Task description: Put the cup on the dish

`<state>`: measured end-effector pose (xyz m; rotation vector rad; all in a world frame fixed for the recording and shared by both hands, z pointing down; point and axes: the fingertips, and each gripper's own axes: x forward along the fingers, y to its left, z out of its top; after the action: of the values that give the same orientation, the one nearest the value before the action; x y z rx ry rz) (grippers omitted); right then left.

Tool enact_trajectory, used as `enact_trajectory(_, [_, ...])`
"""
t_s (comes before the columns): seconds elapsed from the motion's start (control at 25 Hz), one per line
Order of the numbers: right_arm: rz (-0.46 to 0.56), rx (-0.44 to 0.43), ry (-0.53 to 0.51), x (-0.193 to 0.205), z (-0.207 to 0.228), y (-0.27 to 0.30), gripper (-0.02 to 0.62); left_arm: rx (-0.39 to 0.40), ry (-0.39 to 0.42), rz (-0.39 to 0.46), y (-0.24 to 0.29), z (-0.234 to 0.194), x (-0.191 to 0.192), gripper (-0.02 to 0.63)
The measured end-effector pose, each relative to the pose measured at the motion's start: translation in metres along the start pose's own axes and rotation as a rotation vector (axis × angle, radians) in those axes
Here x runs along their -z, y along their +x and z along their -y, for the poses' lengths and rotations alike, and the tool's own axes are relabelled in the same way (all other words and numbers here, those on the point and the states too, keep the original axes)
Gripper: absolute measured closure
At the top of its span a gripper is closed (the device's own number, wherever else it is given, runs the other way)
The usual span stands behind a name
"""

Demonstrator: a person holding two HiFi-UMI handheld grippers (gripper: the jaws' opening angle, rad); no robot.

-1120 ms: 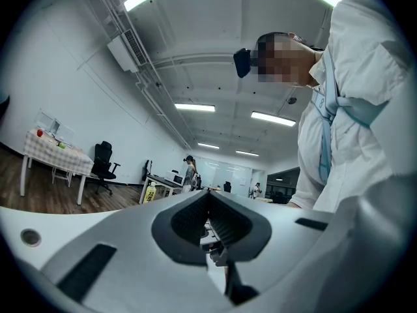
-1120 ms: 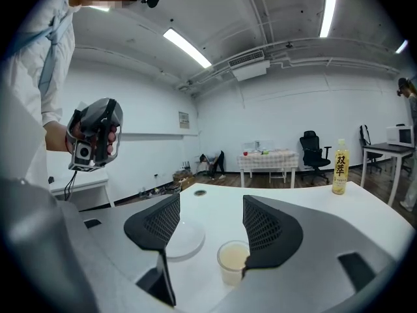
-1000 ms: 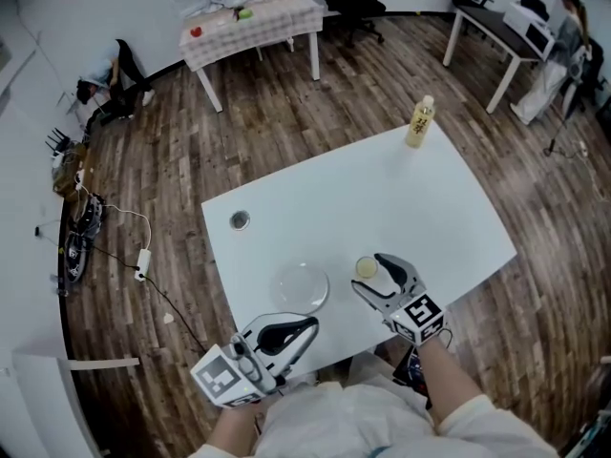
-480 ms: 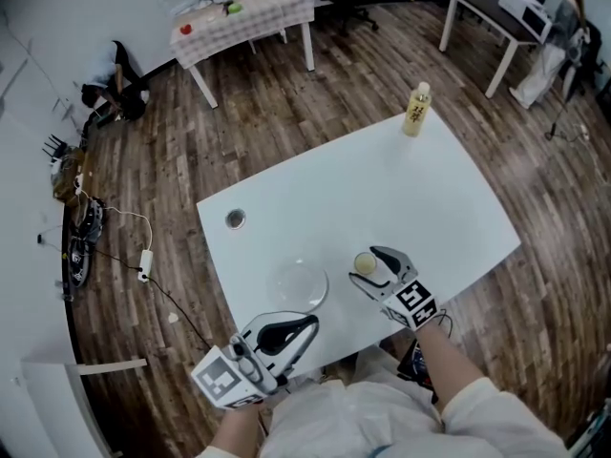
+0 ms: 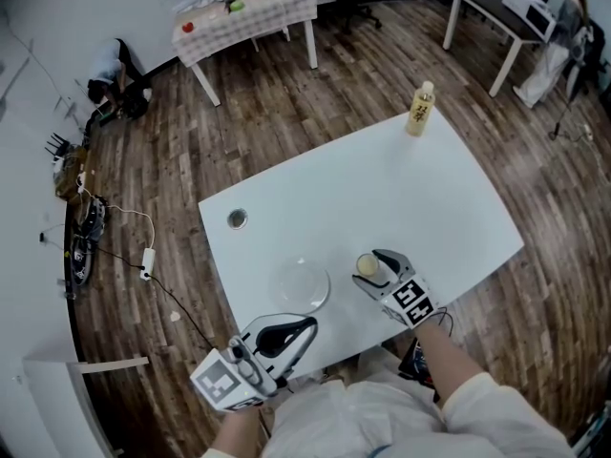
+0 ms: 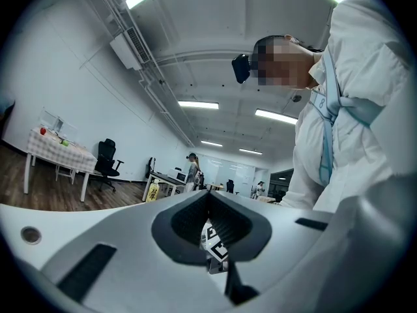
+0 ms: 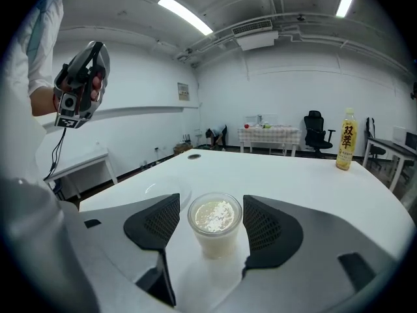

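A white worktop (image 5: 382, 189) is filling the middle of the scene. At its near edge, the left tool (image 5: 307, 326) is hovering, jaws pressed together on nothing. The right tool (image 5: 374, 271) is holding its jaws apart around the cup. A clear dish (image 5: 301, 286) is lying near the front edge. The cup (image 7: 214, 223) is standing on the worktop just right of the dish, untouched by either jaw.

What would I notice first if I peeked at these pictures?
A small clear cup of something pale and creamy stands on the white table, between the open jaws of the right gripper, which don't touch it. To its left in the head view lies a clear glass dish. A yellow bottle stands at the table's far edge.
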<state>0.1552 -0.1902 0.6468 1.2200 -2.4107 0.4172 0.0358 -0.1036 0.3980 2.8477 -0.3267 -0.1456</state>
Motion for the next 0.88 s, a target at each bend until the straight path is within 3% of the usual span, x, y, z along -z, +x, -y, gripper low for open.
enact_trajectory(0.88, [-0.054,0.016,-0.031,0.0058,0.0053,0.0014,0.319,-0.008,0.007,0.006,-0.0037,0.0026,0.0004,0.604])
